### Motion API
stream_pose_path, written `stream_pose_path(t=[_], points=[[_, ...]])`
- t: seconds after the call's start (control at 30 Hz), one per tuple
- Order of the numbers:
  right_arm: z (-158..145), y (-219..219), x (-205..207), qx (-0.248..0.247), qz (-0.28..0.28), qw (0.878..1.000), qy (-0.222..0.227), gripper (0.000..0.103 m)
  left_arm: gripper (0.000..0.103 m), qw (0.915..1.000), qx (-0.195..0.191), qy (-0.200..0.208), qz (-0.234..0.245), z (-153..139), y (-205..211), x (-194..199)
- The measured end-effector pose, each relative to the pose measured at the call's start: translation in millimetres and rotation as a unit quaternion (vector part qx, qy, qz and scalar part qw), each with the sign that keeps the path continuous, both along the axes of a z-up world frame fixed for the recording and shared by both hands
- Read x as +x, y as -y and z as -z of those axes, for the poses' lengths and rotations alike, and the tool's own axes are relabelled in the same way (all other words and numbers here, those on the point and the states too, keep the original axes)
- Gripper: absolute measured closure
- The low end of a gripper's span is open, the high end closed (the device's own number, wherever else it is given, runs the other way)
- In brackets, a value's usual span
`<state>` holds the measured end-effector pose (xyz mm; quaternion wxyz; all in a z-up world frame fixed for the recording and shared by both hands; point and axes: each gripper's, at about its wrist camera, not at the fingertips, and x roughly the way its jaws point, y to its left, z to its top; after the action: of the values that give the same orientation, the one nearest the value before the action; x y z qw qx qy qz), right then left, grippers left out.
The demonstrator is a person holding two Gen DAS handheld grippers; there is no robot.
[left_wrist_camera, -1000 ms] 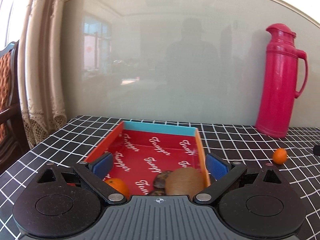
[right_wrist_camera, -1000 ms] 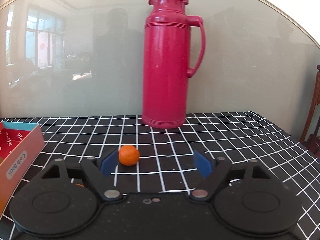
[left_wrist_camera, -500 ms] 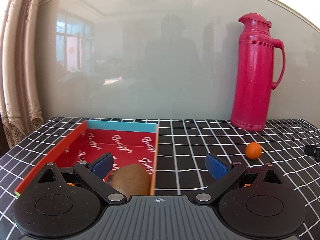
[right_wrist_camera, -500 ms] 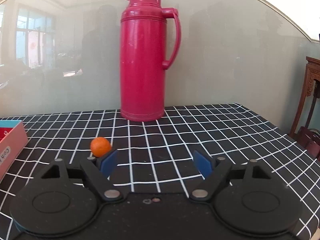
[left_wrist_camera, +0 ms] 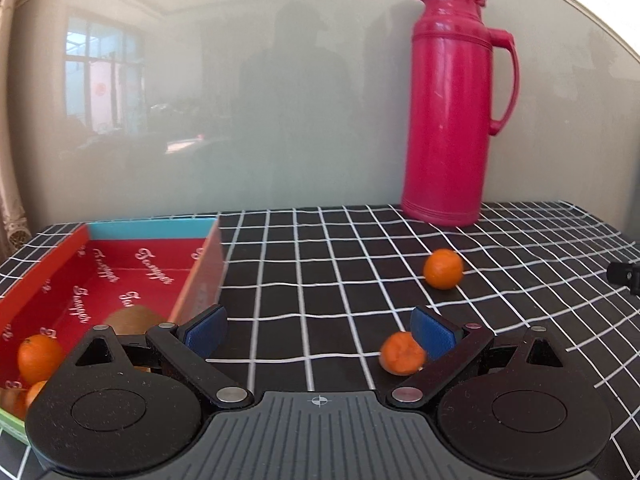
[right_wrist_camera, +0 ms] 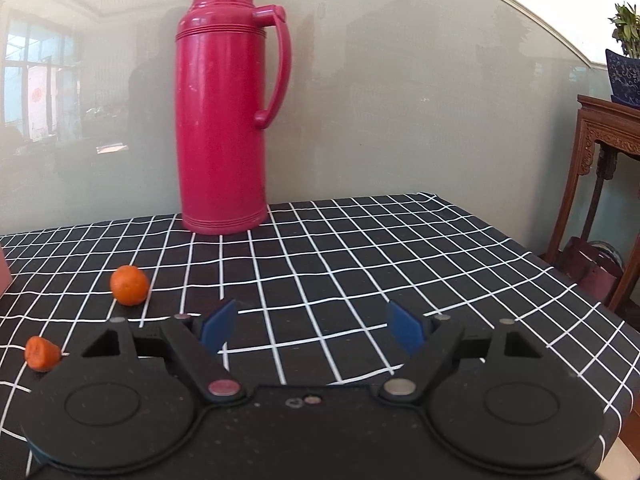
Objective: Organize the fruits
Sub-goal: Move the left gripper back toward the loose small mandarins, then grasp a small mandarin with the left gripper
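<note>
In the left wrist view my left gripper (left_wrist_camera: 320,330) is open and empty over the checked tablecloth. A small orange (left_wrist_camera: 402,353) lies just inside its right finger (left_wrist_camera: 434,328). A second orange (left_wrist_camera: 443,269) lies further off to the right. The red box (left_wrist_camera: 200,280) at left holds a kiwi (left_wrist_camera: 134,319) and oranges (left_wrist_camera: 39,358). In the right wrist view my right gripper (right_wrist_camera: 312,326) is open and empty. Both loose oranges lie to its left, one (right_wrist_camera: 129,285) ahead and one (right_wrist_camera: 41,353) near the left finger's base.
A tall red thermos (right_wrist_camera: 224,100) stands at the back by the glossy wall; it also shows in the left wrist view (left_wrist_camera: 452,108). A carved wooden stand (right_wrist_camera: 600,184) is beyond the table's right edge. The right gripper's tip (left_wrist_camera: 624,274) shows at the left view's right edge.
My left gripper has swung right, away from the box, and now has a loose orange beside its right finger. My right gripper has also turned right, so the oranges slid to its left.
</note>
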<state>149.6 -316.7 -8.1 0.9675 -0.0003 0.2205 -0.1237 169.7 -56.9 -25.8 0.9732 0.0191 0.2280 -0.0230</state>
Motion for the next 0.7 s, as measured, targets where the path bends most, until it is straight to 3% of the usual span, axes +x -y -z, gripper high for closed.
stream_pose_path(t=[0.37, 0.4, 0.47, 0.7], points=[[3, 23, -1, 0.004, 0.019, 1.0, -0.003, 0.022, 0.007, 0.9977, -0.001, -0.042, 0.052, 15, 34, 19], [3, 24, -1, 0.004, 0.02, 1.0, -0.003, 0.022, 0.017, 0.9974, -0.002, -0.045, 0.056, 16, 36, 19], [3, 29, -1, 0.003, 0.024, 1.0, -0.003, 0.022, 0.026, 0.9962, -0.003, -0.059, 0.064, 19, 40, 22], [8, 43, -3, 0.004, 0.04, 0.999, -0.008, 0.022, 0.049, 0.9944, 0.004, -0.082, 0.067, 26, 49, 29]])
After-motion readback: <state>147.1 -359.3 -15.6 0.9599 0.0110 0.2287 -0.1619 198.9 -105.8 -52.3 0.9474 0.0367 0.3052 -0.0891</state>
